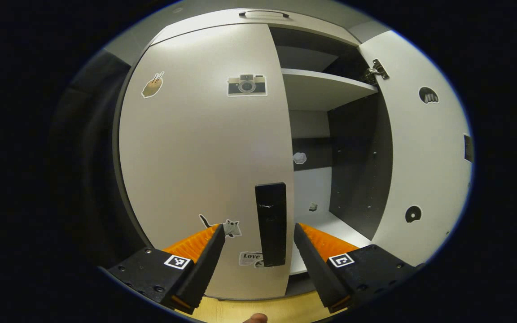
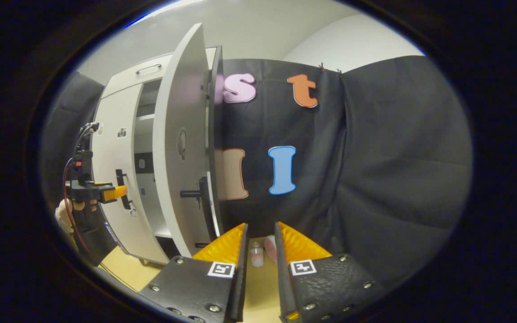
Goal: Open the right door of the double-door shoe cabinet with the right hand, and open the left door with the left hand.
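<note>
- My left gripper [image 1: 259,251] is spread wide, its jaws flanking the left door's handle [image 1: 271,223] without touching it; closing crooked could skid off.
- Left door [image 1: 195,148] shut; yanking may shake the cabinet.
- Right gripper [image 2: 260,251] empty, jaws slightly parted; right door [image 2: 175,148] stands open.

Dim, sharp fisheye frames; overhead light glares softly, edges bend strongly.
</note>
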Available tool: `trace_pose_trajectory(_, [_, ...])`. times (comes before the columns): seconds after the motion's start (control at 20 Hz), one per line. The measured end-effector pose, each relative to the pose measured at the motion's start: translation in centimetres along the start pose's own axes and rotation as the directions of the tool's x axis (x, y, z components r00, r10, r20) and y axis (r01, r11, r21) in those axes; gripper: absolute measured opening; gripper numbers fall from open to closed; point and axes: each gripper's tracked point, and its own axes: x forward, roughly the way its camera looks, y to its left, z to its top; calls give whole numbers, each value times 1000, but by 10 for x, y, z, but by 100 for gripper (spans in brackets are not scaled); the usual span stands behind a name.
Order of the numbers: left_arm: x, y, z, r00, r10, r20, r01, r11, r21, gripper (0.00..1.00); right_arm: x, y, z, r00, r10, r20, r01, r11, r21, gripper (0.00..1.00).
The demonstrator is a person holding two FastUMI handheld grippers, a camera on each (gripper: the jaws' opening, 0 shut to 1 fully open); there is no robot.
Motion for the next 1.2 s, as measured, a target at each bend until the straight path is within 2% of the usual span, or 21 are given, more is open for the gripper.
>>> trace_pose_trajectory(0.35, [22,5,-13,998,56,-26,-56,998,-17,96,0,-12,-8,999,-31,-23,31,999,-8,30])
trace_pose_trajectory(0.75, [22,3,-11,998,58,6,-58,998,-15,96,16,1,-16,999,-12,-44,13,1000,12,31])
trace_pose_trajectory(1.0, [23,2,-13,998,56,7,-56,998,-4,89,18,11,-20,998,6,-55,-6,1000,-1,31])
trace_pose_trajectory(1.1, [23,-1,-13,999,53,4,-53,999,-1,83,13,12,-22,998,5,-62,-5,1000,-12,31])
trace_pose_trajectory(1.2, [23,-12,-15,1000,15,1,-15,1000,-25,75,8,10,-26,998,-3,-68,1,1000,-24,31])
